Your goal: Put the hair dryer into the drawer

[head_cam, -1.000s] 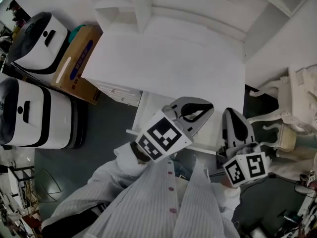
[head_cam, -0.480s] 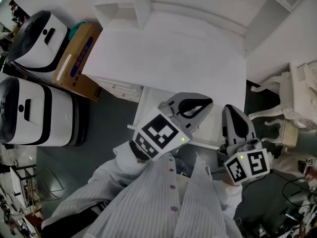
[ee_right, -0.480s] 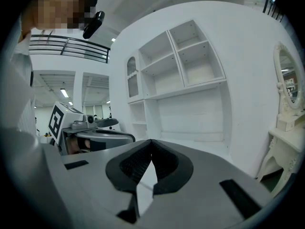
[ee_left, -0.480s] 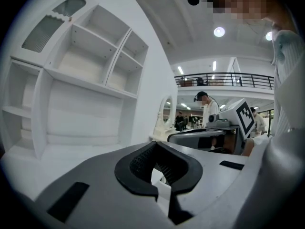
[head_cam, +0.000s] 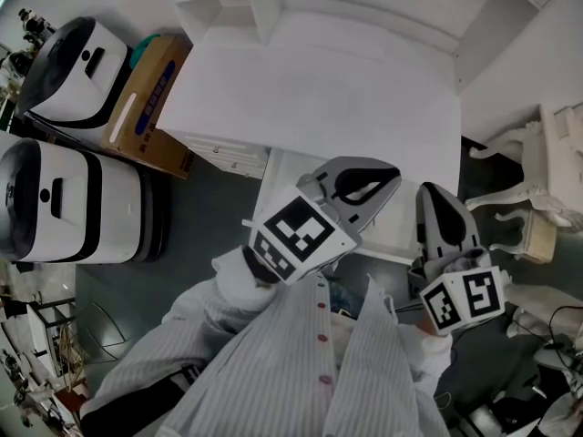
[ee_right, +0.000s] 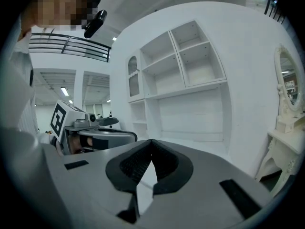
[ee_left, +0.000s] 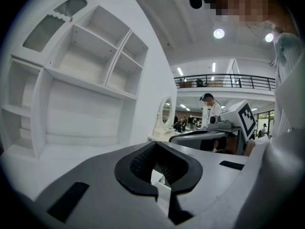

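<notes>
Nearest, over the person's finely striped white shirt (head_cam: 364,371), the left gripper (head_cam: 369,182) and the right gripper (head_cam: 439,209) are smooth grey plastic shells with ridged black rubber pads (ee_left: 143,163). Each carries a black-and-white marker cube (head_cam: 296,239), and both are clenched with nothing between the jaws. The left one hangs over what looks like the flat white drawer (head_cam: 284,178) jutting from the matt white desk (head_cam: 310,89); the hair dryer cannot be made out in any view. Beyond rise boxy white open shelves (ee_left: 90,66), and a brown cardboard box (head_cam: 146,98) stands beside the desk.
</notes>
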Tool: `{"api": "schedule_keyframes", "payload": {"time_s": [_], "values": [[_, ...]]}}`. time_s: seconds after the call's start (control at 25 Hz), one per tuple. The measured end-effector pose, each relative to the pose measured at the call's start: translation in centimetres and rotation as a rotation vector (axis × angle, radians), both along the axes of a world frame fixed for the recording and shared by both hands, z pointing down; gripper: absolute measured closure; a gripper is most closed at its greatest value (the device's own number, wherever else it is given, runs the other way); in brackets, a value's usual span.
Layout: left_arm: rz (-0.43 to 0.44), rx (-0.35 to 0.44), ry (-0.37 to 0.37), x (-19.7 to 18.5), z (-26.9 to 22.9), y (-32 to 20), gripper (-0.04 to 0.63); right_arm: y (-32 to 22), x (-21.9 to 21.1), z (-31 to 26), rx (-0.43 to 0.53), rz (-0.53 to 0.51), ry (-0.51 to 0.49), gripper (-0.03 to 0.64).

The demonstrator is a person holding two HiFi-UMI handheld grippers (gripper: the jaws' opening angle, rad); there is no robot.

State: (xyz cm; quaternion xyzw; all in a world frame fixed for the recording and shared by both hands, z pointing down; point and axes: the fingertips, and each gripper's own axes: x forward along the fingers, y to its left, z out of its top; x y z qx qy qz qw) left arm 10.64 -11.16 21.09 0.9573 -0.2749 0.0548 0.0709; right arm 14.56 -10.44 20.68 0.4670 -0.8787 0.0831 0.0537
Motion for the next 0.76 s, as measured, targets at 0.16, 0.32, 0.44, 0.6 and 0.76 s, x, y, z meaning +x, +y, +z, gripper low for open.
{"api": "schedule_keyframes", "payload": {"time_s": [0.16, 0.32, 0.44, 0.6, 0.76], "values": [[-0.008, 0.036, -0.013, -0.2, -0.6, -0.6, 0.586, 0.3, 0.5, 0.0, -0.001, 0.008, 0.004, 0.604], [0.013, 0.081, -0.022, -0.3, -1.4, -0.6, 0.586, 0.6, 1.2, -0.2, -0.005, 0.019, 0.012, 0.606], [0.037, 0.091, -0.034, -0.2, -1.3, -0.3, 0.586, 0.9, 1.5, 0.0, -0.014, 0.023, 0.015, 0.606], [0.055, 0.061, -0.042, 0.0, -0.8, -0.6, 0.586, 0.7, 1.6, -0.1, -0.018, 0.027, 0.013, 0.606], [0.069, 0.033, -0.038, 0.0, -0.5, -0.6, 0.586, 1.1, 1.7, -0.4, -0.014, 0.034, 0.02, 0.606]]}}
